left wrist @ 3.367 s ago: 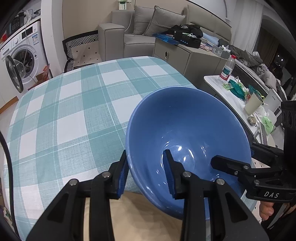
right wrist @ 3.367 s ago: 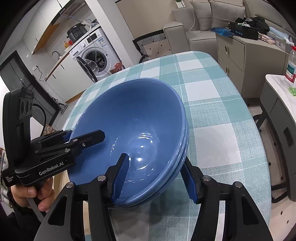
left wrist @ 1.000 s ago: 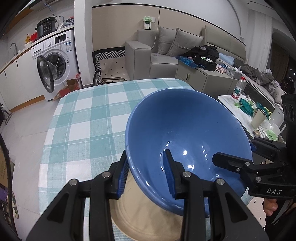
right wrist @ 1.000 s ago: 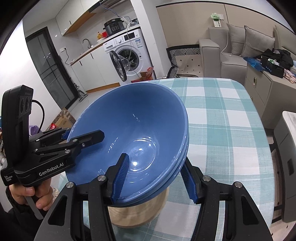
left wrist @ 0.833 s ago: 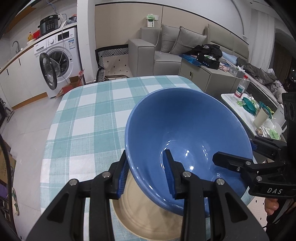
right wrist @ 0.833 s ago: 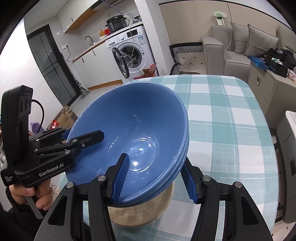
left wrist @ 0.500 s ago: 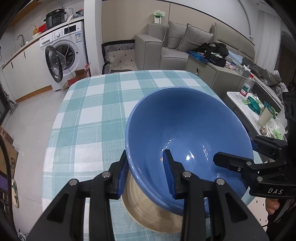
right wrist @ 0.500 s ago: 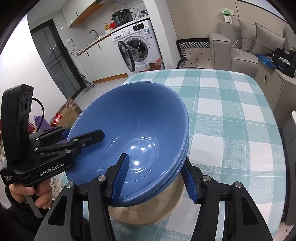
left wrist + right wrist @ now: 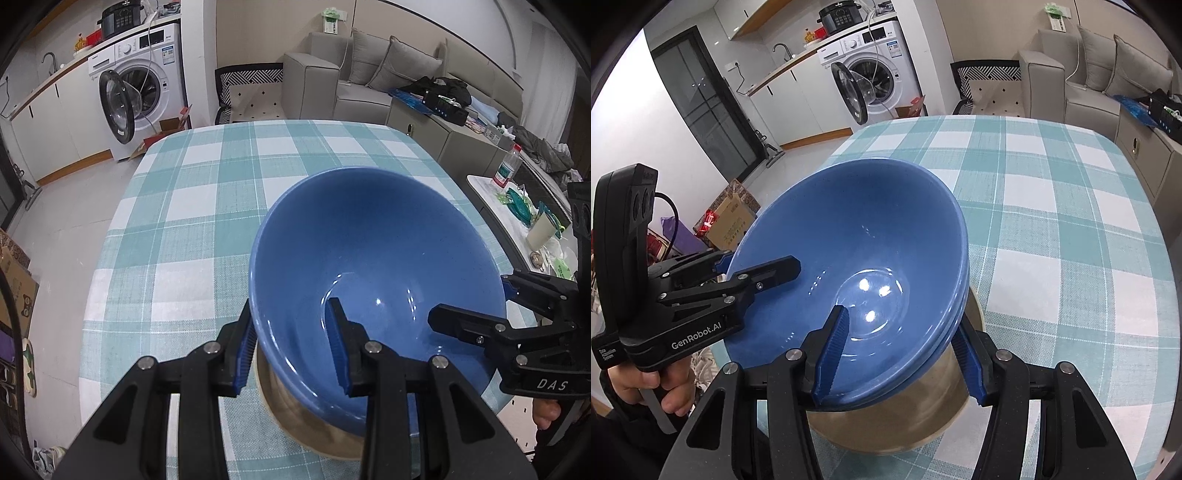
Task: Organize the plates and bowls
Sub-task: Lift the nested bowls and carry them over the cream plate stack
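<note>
A table covered in a teal-and-white checked cloth [image 9: 192, 206] fills the middle of a living space, with a washing machine [image 9: 144, 92] and a grey sofa [image 9: 369, 77] behind it. Above the table's near edge, two blue bowls [image 9: 857, 258], nested one inside the other, are carried tilted between two handheld grippers. Directly beneath them sits a tan plate or shallow dish [image 9: 923, 417] on the cloth, probably the spot where the bowls are meant to be stacked.

The right gripper [image 9: 901, 354] clamps the doubled rim on one side, one blue pad inside the upper bowl and one outside under the lower bowl. The left gripper [image 9: 291, 350] pinches the opposite rim the same way, one pad inside and one outside. Holding both sides likely keeps the heavy, slippery stack steady while it is set down.
</note>
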Motion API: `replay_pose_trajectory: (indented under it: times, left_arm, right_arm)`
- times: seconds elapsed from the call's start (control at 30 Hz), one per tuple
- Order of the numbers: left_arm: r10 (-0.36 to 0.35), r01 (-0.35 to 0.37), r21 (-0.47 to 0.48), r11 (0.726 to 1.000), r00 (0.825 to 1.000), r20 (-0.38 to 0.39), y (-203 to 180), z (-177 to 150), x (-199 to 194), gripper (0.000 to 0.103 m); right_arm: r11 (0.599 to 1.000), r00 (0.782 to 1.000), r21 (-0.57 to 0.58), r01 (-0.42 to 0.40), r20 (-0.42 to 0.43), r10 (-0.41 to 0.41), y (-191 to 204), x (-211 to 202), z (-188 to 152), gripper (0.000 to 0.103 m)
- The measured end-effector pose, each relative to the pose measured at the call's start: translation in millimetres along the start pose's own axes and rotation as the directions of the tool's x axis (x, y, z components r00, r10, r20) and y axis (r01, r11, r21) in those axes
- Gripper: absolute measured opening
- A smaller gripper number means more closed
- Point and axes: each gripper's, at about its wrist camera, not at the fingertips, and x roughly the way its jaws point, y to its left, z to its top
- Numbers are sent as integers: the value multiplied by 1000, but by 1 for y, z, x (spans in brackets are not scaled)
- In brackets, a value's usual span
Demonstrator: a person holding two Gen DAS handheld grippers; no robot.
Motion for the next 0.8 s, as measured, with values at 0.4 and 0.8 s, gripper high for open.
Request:
replay_pose_trajectory:
  times: [0.4,0.8]
  left_arm:
    - [12,-12,5,1000,1000,-8,0,0,1,35]
    - [11,-11,10,1000,1000,-6,-2,-11,-4,35]
  right_arm:
    - [1000,1000,-13,4,-17,-4,3,0,1,57]
    - [1000,1000,-19,9,-15,-9,5,-2,-4,57]
